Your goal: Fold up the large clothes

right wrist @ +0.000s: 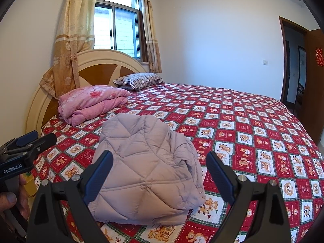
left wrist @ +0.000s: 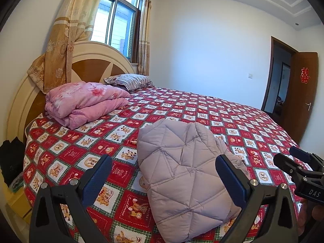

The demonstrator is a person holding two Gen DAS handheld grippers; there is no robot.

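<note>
Checked bedspread (left wrist: 232, 121) under folded jacket (left wrist: 182, 172), pink quilt (left wrist: 85, 103) beyond; both claws agape, empty.

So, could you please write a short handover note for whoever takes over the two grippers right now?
Left gripper: open, empty, held above the near edge of the bed.
Right gripper: open, empty, beside the left one.
Lilac quilted puffer jacket: folded into a compact bundle on the red patterned bedspread, near edge, touched by neither gripper.
Pink folded quilt and striped pillow lie by the headboard, apart from the jacket.
Done: the jacket looks folded.
Left: perhaps tidy its loose right-hand edge; no other unfolded clothes are in view.
</note>
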